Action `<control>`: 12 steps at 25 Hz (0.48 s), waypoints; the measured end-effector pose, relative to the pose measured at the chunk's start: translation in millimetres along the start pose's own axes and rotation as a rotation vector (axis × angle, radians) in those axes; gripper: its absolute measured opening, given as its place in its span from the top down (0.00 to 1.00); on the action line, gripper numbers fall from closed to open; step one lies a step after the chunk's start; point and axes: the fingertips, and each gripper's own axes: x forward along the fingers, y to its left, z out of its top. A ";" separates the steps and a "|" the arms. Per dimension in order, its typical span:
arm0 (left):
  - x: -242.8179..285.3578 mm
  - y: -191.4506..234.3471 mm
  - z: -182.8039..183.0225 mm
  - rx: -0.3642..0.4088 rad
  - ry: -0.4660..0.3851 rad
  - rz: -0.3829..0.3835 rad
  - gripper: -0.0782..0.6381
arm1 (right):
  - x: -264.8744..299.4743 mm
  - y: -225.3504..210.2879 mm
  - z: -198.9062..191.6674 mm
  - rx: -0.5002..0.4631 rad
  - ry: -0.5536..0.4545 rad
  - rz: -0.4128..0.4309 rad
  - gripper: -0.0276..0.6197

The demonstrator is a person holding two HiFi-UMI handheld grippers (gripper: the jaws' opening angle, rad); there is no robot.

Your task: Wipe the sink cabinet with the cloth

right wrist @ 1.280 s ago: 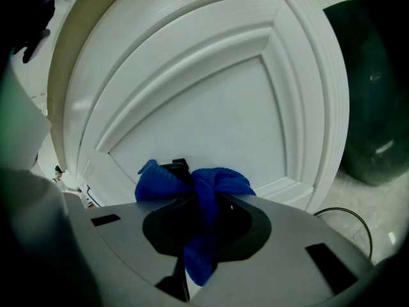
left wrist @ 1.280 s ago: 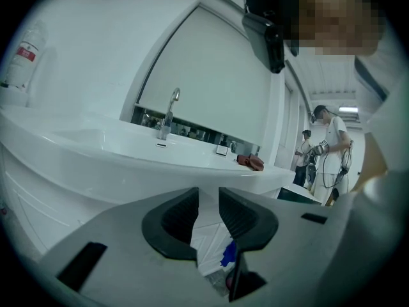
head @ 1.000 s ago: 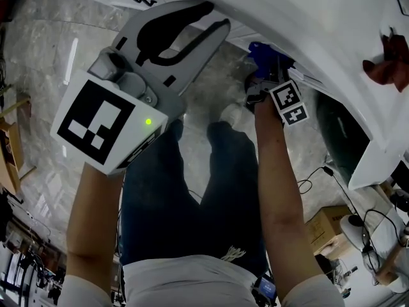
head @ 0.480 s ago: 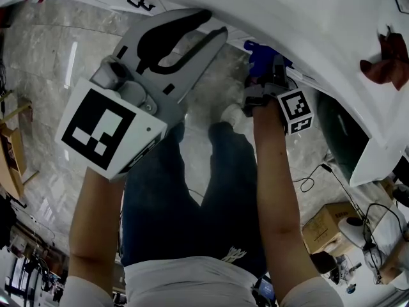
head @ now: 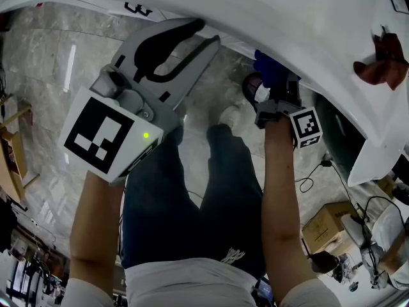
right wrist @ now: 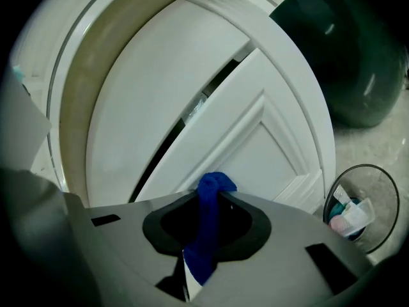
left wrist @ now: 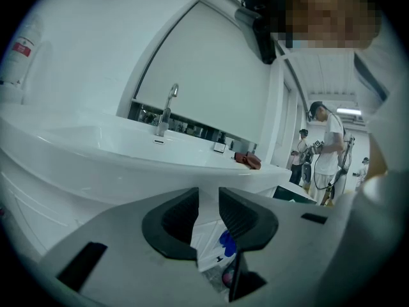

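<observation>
The right gripper has its jaws closed on a bunched blue fabric cloth. The cloth's tip pokes just past the jaws toward the white panelled sink cabinet door directly ahead. To wipe well, I judge the cloth needs pressing flat against the panel and drawing along its raised mouldings with even pressure. The left gripper, with its jaws a little apart and empty, points over the white basin rim and is best kept clear.

Blue cloth, bunched strip, clamped in right claw, close before white panelled sink cabinet.
</observation>
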 end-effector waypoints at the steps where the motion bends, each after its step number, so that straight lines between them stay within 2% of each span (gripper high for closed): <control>1: 0.3 -0.8 0.8 -0.002 -0.006 -0.003 0.74 | -0.8 -1.9 1.7 -0.011 0.003 0.009 0.85; 3: 0.6 -0.6 -1.0 0.007 0.005 0.002 0.74 | -2.1 -5.2 5.3 -0.024 0.003 0.016 0.85; 6: 0.4 3.4 -12.9 0.026 0.072 0.031 0.75 | -6.3 -15.5 16.8 -0.004 -0.036 -0.004 0.85; 12: 1.7 2.7 -14.9 0.025 0.078 0.035 0.75 | -5.3 -50.1 22.9 0.046 -0.081 -0.071 0.85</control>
